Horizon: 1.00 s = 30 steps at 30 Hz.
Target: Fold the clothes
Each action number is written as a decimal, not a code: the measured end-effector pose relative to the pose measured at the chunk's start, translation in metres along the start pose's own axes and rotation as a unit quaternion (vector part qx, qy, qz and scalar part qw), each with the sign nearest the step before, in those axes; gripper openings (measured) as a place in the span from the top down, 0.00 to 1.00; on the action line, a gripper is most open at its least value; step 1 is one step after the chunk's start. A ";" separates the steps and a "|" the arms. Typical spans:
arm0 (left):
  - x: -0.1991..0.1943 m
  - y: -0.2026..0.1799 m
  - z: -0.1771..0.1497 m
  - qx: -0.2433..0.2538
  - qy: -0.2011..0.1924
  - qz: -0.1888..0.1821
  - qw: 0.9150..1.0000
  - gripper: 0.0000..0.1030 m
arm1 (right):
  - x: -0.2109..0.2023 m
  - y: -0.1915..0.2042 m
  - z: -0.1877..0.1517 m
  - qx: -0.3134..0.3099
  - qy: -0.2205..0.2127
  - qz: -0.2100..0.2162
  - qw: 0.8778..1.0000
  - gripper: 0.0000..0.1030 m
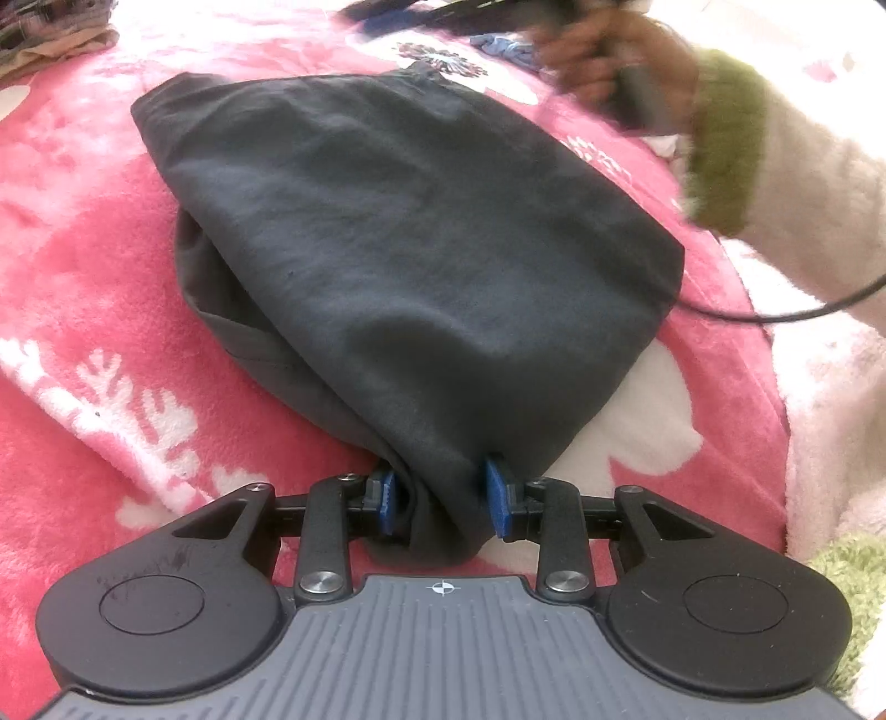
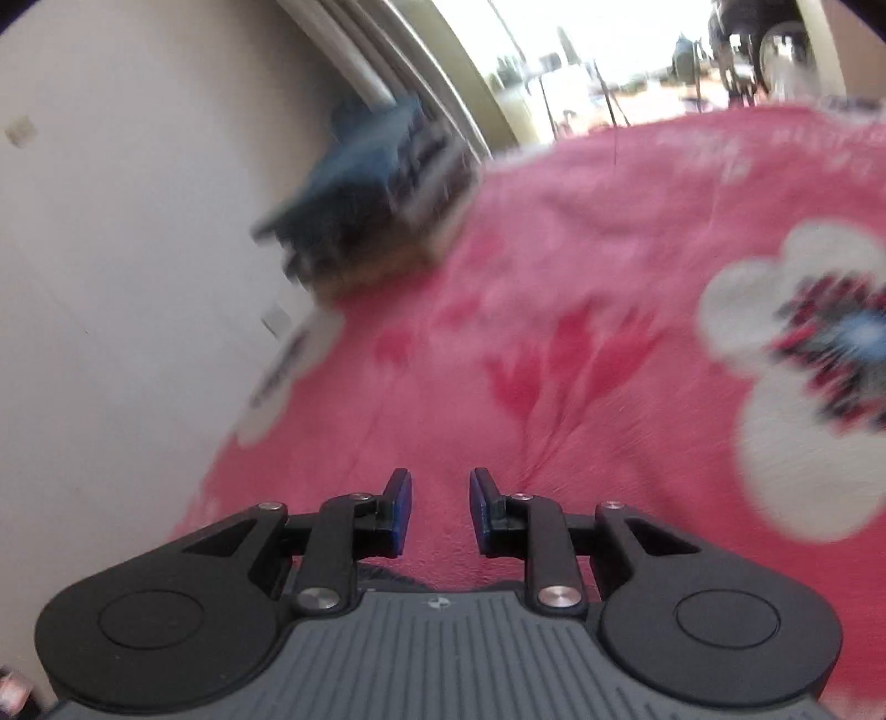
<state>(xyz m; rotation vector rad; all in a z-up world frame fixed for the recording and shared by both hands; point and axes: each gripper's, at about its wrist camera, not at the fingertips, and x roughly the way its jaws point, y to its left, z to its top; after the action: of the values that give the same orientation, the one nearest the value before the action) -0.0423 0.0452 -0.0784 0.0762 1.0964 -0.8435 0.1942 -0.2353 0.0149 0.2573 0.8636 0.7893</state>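
Your left wrist view is evenly and softly lit, sharp across the dark garment and pink blanket, with only the hand and green cuff at top right smeared by motion. Your right wrist view is blurred throughout, worst on the blue stack and the flower print, while the window at top is blown out white and is the evident light source. Both views bow strongly at the edges, with dark corner vignetting.
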 end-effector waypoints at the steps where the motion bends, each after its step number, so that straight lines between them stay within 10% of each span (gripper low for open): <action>1: 0.000 0.001 0.000 -0.001 0.000 -0.002 1.000 0.70 | -0.020 0.001 -0.001 -0.013 -0.004 0.009 1.000 0.75; 9: -0.001 0.003 0.001 -0.014 0.002 -0.006 1.000 0.70 | -0.103 0.019 -0.083 -0.099 0.108 0.082 0.986 0.75; 13: -0.003 0.002 0.002 -0.018 0.003 0.000 1.000 0.70 | -0.098 -0.003 -0.125 -0.070 0.146 -0.033 0.986 0.75; 20: -0.011 0.004 0.001 -0.063 0.004 0.003 0.998 0.65 | -0.134 -0.031 -0.115 0.055 0.045 -0.025 0.997 0.73; 30: -0.061 0.047 0.025 -0.156 -0.100 0.015 0.983 0.32 | -0.116 -0.077 -0.093 0.191 0.038 0.053 0.980 0.32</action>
<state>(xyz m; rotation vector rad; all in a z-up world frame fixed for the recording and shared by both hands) -0.0052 0.1007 -0.0324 -0.2494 1.0214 -0.6293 0.1171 -0.3809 -0.0159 0.6195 1.0784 0.7308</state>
